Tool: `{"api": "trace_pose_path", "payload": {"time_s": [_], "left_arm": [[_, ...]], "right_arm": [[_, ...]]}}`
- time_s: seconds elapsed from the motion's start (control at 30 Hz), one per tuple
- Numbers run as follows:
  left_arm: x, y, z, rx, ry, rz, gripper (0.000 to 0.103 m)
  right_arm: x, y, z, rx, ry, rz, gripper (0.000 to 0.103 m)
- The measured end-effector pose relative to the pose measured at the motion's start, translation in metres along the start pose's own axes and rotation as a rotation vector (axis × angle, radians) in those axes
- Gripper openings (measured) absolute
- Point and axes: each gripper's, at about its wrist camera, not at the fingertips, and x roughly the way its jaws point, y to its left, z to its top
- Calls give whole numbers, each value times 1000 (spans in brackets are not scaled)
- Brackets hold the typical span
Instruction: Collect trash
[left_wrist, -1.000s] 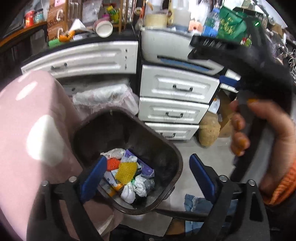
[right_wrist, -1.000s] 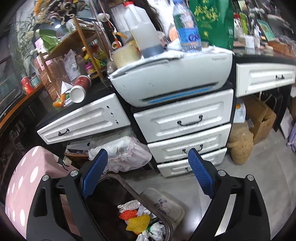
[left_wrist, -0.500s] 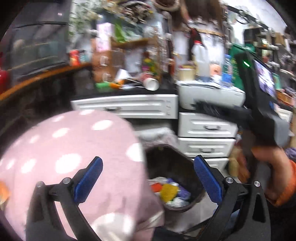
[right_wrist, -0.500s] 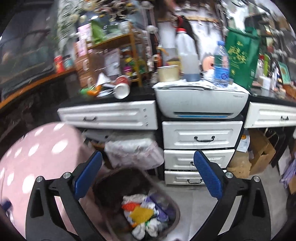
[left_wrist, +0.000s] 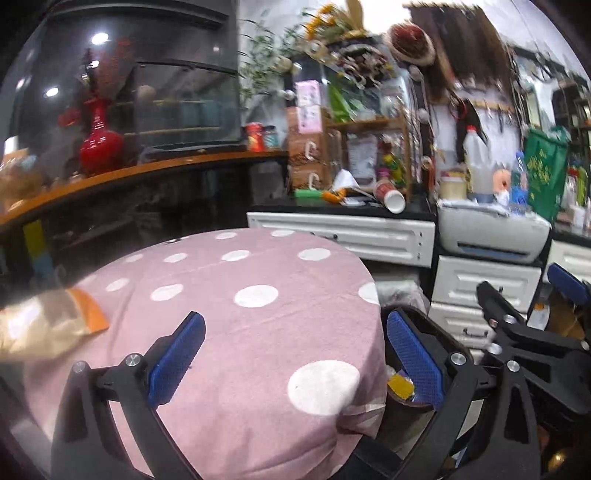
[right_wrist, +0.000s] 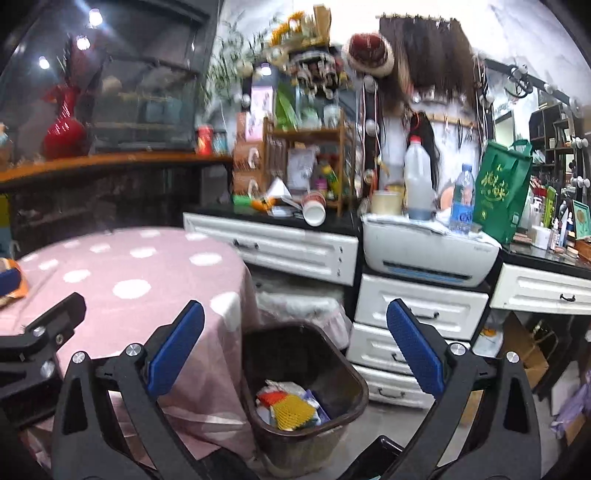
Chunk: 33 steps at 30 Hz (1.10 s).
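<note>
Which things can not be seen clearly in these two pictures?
- Left wrist view: the trash bin is mostly hidden by the pink dotted tablecloth and the left hand-held gripper.
- Left wrist view: the orange-and-clear packet on the table is blurred and cut by the left edge.
- Right wrist view: the bin's lower trash lies hidden under the top pieces.
- Both views: shelf items are too small and blurred.

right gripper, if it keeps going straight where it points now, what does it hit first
Probably the dark trash bin just ahead and below the open right gripper; clearing its rim, the white drawers behind. Depth is unclear.
</note>
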Motion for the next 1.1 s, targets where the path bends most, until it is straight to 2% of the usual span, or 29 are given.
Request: {"api": "trace_pose_path", "payload": {"time_s": [0.1, 0.23, 0.4, 0.63, 1.1], "left_arm": [[-10, 7, 1, -32, -24, 28, 98], [-26, 14, -2, -61, -50, 34, 98], [-35, 16, -2, -66, -78, 45, 98], [-39, 20, -4, -76, -88, 54, 98], [-41, 22, -4, -84, -82, 55, 98]], "right_arm": [[-15, -4, 2, 6, -40, -21, 97], [-23, -13, 3, 30, -43, -27, 97], [-31, -16, 4, 39, -71, 23, 97], [-37, -14, 4, 28, -95, 36, 97], [-36, -16, 4, 31, -83, 40, 97]]}}
